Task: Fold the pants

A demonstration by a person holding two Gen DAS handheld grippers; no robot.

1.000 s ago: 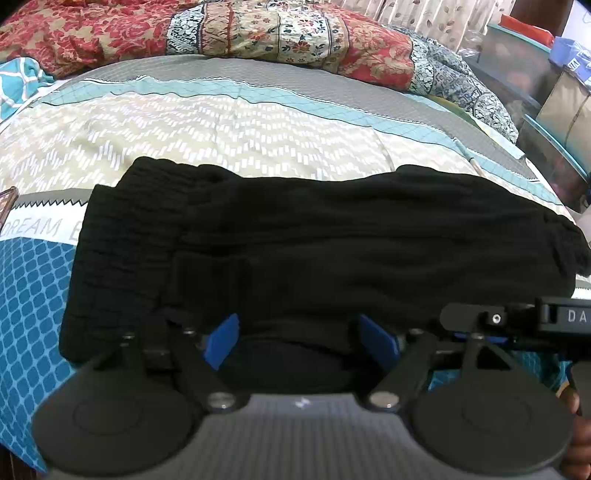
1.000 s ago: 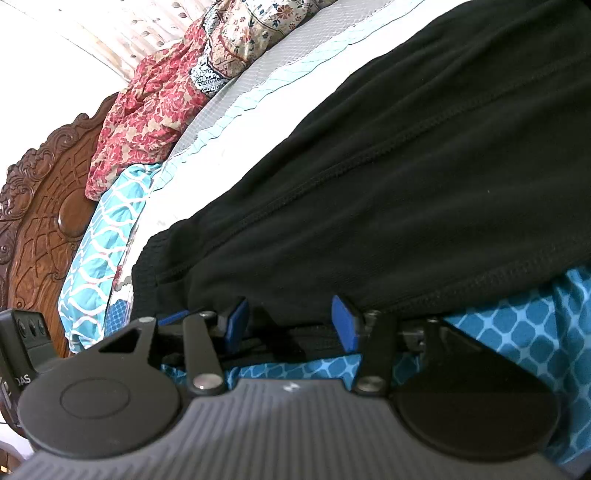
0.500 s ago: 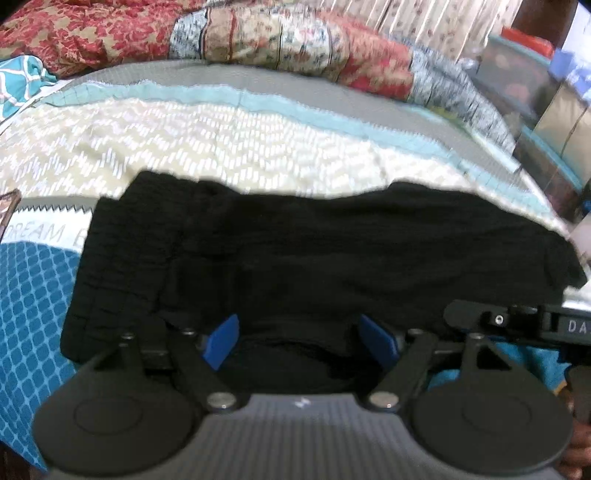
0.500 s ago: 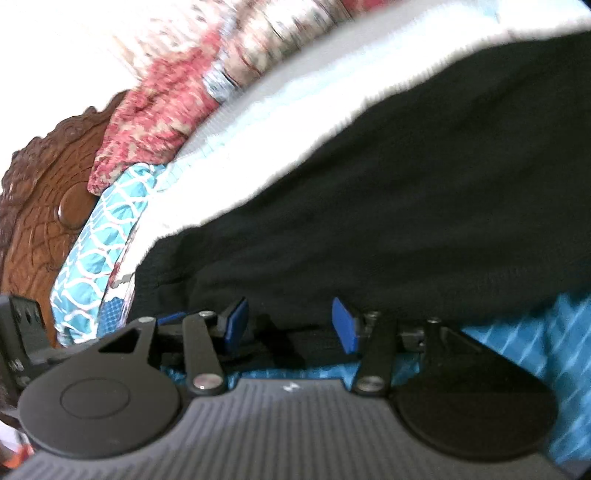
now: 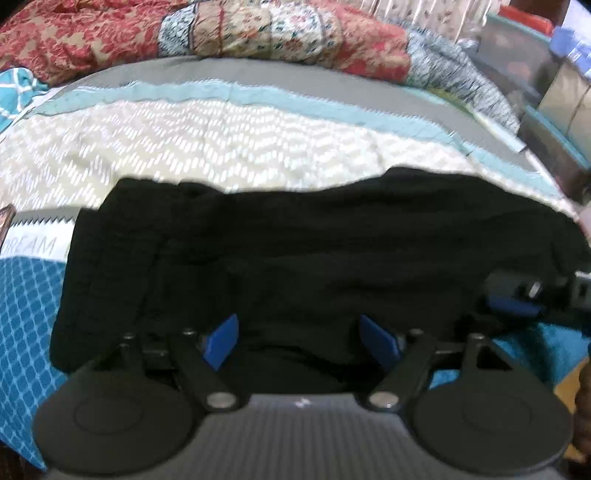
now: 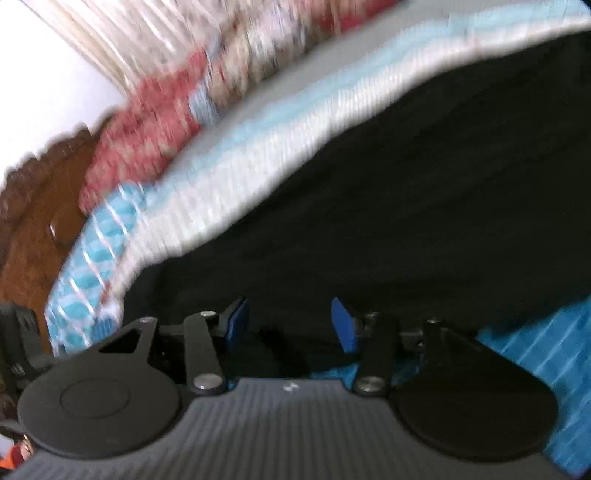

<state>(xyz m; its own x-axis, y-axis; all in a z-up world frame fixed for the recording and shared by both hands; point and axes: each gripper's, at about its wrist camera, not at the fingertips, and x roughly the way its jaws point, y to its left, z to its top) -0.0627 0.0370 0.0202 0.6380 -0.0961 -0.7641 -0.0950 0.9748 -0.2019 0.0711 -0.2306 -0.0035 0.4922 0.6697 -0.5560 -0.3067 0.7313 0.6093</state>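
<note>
The left gripper (image 5: 299, 338) sits at the bottom centre of its view with its blue pads well apart. Black cloth from the pants (image 5: 314, 251) bunches in the gap between them, but whether the pads press on it I cannot tell. The right gripper (image 6: 288, 325) shows the same picture in its own blurred view: pads apart, dark fabric lying between them, grip unclear. Its tip also appears at the right edge of the left view, at the near hem.

The pants (image 6: 424, 192) lie flat across the middle of the bed, a long dark band running left to right over the patterned bedsheet (image 5: 221, 147), already doubled lengthwise by the look of it. A red floral quilt (image 5: 258, 33) is heaped along the top of the frame.

The cloth looks soft, light and limp, likely to sag and crease rather than hold a shape. The near edge, taken at two spread points, seems the sensible place to grasp, catching both layers so neither slips free.
</note>
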